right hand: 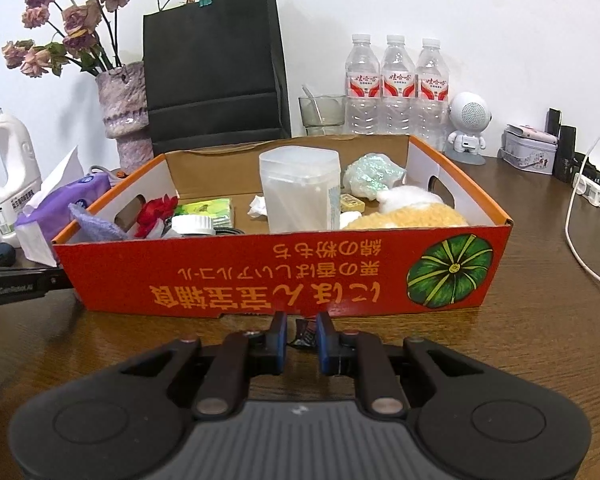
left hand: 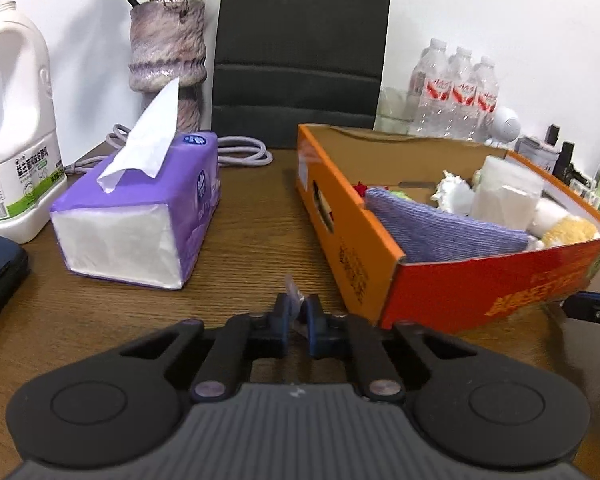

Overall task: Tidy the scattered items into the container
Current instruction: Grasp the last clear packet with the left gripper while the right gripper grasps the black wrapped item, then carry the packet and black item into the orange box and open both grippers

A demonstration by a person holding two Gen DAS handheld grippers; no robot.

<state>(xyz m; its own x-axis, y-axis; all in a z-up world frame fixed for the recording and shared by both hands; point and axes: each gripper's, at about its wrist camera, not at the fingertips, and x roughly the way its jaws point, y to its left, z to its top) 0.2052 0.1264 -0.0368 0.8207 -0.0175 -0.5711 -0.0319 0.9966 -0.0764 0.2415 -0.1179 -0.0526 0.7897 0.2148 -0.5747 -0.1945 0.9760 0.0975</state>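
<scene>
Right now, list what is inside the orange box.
The orange box holds a clear tub, purple cloth, red flower, green packet and yellow plush. Its near wall hides the floor.

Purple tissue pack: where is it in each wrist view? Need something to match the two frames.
Left wrist view: tissue pack sits left of centre on the wooden table, to the left of the orange box, a tissue sticking up from its top.
Right wrist view: tissue pack is at the far left edge, partly hidden behind the orange box's left corner.
Shared landmark: the black paper bag against the wall.
</scene>
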